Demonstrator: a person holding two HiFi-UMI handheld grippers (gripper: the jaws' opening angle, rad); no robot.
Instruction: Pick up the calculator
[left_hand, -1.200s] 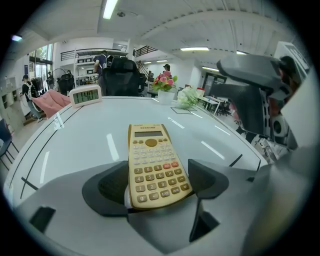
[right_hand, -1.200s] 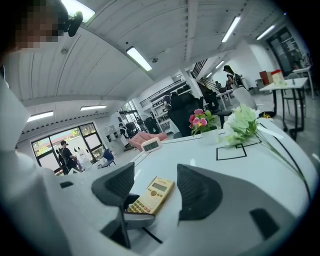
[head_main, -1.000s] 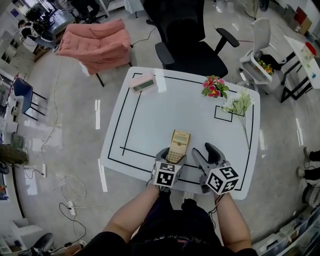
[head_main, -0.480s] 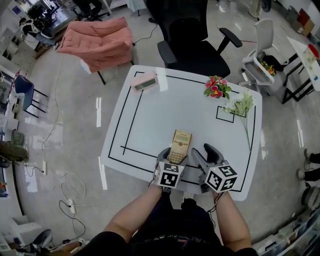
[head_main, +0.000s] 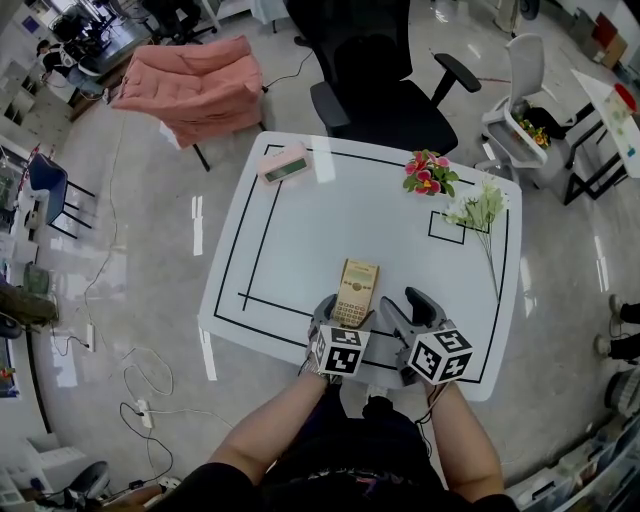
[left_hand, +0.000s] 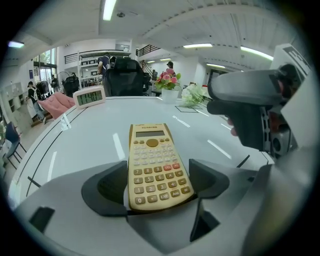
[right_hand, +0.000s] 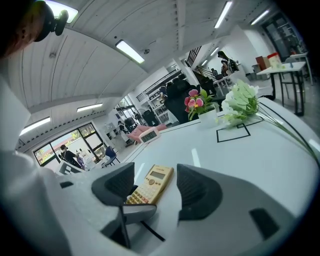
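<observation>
Two hand-held grippers, one calculator, one white table (head_main: 300, 230).

- Calculator (head_main: 357, 291): beige-yellow, keys up, lying on the table at lower centre of the head view. Its near end sits between the jaws of the left gripper.
- Left gripper (head_main: 345, 312): released. Its jaws have just been opening and stand wide on either side of the calculator's (left_hand: 155, 167) lower end, not pressing on it.
- Right gripper (head_main: 405, 305): just beside the left one, toward the right of the frame. Its jaws are apart with nothing between them, and its own view shows the calculator (right_hand: 150, 185) lying beyond its left jaw.
- Digital clock (head_main: 285, 164): pink, at the table's upper left corner.
- Pink flowers (head_main: 430, 173) and white flowers (head_main: 480, 210): at the table's upper right.
</observation>
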